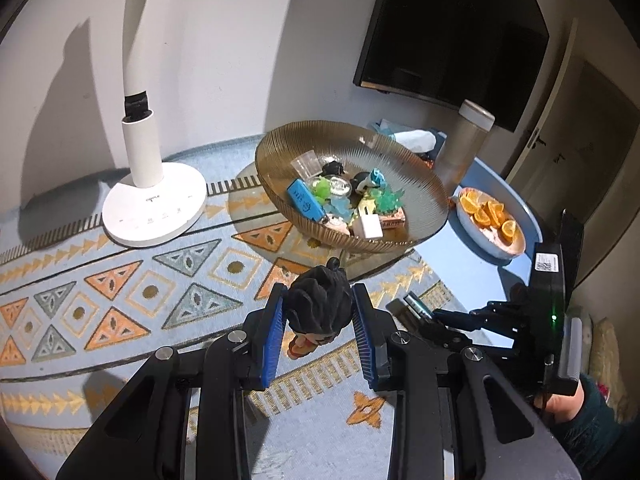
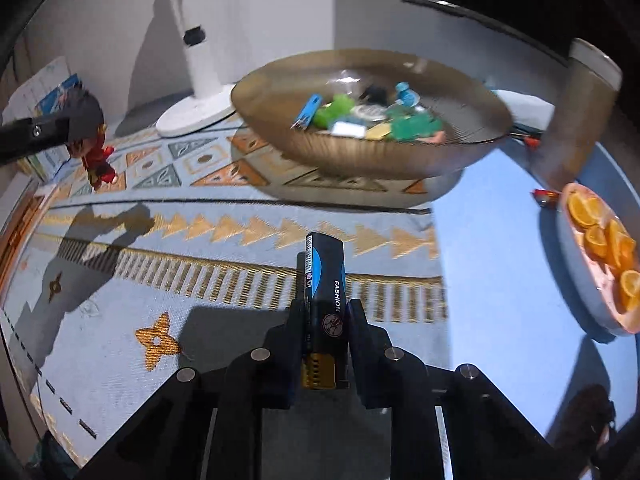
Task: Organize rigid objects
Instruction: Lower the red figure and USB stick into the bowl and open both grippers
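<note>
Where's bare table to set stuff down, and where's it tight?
Free: patterned cloth between lamp base, bowl and the near edge; bare blue table between cloth and orange plate. Crowded: bowl's middle, piled with trinkets; the far right corner around the bottle.

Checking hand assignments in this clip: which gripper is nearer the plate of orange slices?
Right. The right gripper, shut on a black-and-blue lighter, is just beside the plate of orange slices. The left gripper, holding a dark-haired figurine, sits further off over the patterned mat.
</note>
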Tool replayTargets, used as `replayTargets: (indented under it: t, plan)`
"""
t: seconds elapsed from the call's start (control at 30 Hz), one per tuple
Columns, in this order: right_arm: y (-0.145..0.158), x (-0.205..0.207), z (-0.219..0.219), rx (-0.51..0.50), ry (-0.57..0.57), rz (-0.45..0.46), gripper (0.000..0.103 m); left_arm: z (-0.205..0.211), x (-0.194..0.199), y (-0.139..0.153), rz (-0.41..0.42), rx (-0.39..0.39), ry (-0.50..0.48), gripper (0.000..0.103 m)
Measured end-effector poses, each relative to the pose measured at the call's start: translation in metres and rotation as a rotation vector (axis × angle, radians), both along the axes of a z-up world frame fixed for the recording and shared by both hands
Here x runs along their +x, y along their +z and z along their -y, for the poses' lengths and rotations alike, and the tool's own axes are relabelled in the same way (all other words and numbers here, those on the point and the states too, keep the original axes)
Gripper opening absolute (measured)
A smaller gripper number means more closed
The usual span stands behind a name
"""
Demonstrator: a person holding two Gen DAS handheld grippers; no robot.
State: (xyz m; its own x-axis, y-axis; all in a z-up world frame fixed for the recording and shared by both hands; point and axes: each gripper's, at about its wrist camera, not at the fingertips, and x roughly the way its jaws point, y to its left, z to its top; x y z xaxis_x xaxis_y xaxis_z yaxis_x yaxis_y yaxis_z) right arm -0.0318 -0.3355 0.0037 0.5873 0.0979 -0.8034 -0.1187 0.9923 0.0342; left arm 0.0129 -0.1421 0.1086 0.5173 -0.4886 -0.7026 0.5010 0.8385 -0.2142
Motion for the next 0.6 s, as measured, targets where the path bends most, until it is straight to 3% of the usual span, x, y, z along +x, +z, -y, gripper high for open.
replayTargets:
  t: [0.07, 0.2, 0.33, 0.4, 0.5, 0.6]
  plan:
    - [-0.006, 0.002, 0.003, 0.022, 0.003, -0.034, 0.022, -0.002, 0.001, -0.002, 0.000, 0.005, 0.000, 0.029]
    - [-0.006, 0.002, 0.007, 0.100, -0.001, -0.029, 0.037, -0.005, 0.007, -0.007, -0.023, -0.009, 0.009, 0.029]
    - [-0.006, 0.004, -0.010, -0.001, -0.020, 0.000, 0.036, 0.000, 0.007, -0.011, -0.028, 0.003, 0.000, 0.029]
    - [-0.007, 0.002, -0.021, -0.044, -0.009, 0.023, 0.022, 0.004, 0.007, -0.010, -0.023, 0.011, -0.005, 0.029]
    - [0.000, 0.000, -0.020, 0.073, 0.011, 0.019, 0.022, 0.009, 0.011, -0.002, 0.001, 0.023, -0.009, 0.029]
    - [0.032, -0.003, -0.005, 0.150, -0.016, 0.100, 0.022, 0.015, 0.017, 0.018, 0.057, 0.014, -0.007, 0.029]
